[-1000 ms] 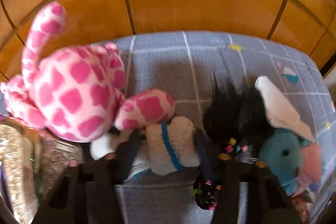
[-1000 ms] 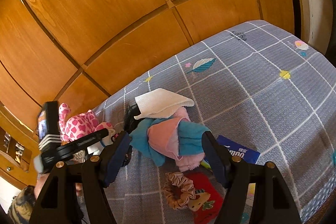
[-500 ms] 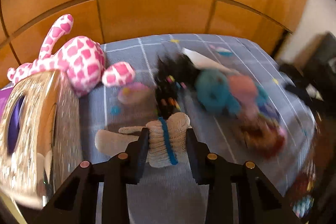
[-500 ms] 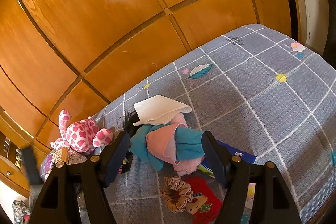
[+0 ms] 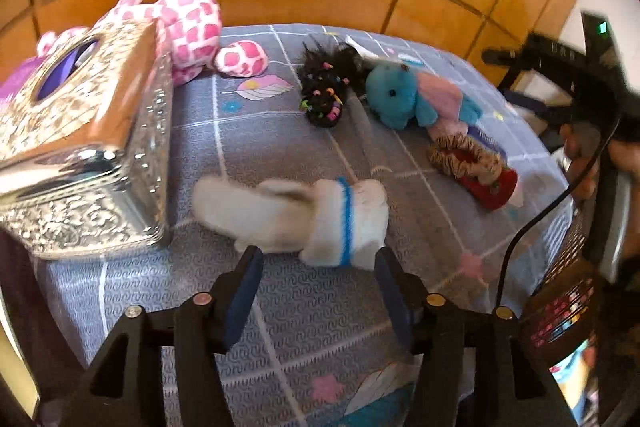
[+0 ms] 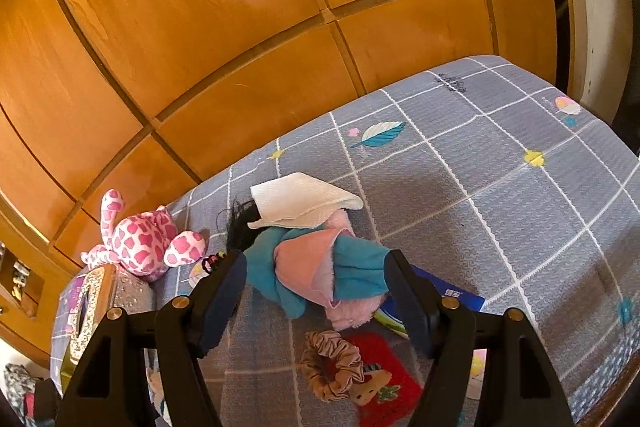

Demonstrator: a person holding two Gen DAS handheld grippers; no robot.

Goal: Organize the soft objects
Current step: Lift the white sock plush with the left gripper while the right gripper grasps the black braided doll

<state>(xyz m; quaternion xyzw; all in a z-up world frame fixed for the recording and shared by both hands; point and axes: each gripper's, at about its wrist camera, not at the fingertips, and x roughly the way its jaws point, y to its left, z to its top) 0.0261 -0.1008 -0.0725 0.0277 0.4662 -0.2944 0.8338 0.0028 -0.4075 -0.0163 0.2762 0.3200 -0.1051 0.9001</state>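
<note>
Released since half a second ago: the white sock (image 5: 304, 223) with the blue stripe, which your left gripper (image 5: 318, 259) then pinched, now lies on the grey bedspread (image 5: 280, 131) just beside the silver tissue box (image 5: 84, 147); the view has also pulled back and swung right. Reading: one item set down, sorting not finished. Left fingers: spread wide, empty, the sock lying just beyond the tips and possibly brushing the right one; contact cannot be settled. Right gripper (image 6: 316, 267): fingers wide apart as before, holding nothing, hanging over the teal and pink plush toy (image 6: 320, 267) so that it appears between them; whether the pads touch it cannot be told. Remaining stock on the bedspread: pink spotted plush (image 5: 188, 23) by the wooden wall, black hairy doll (image 5: 324, 95), white cloth (image 6: 300, 201), brown scrunchie (image 6: 332, 363) on a red item (image 6: 384, 367), blue packet (image 6: 456, 293) partly under the plush toy.
</note>
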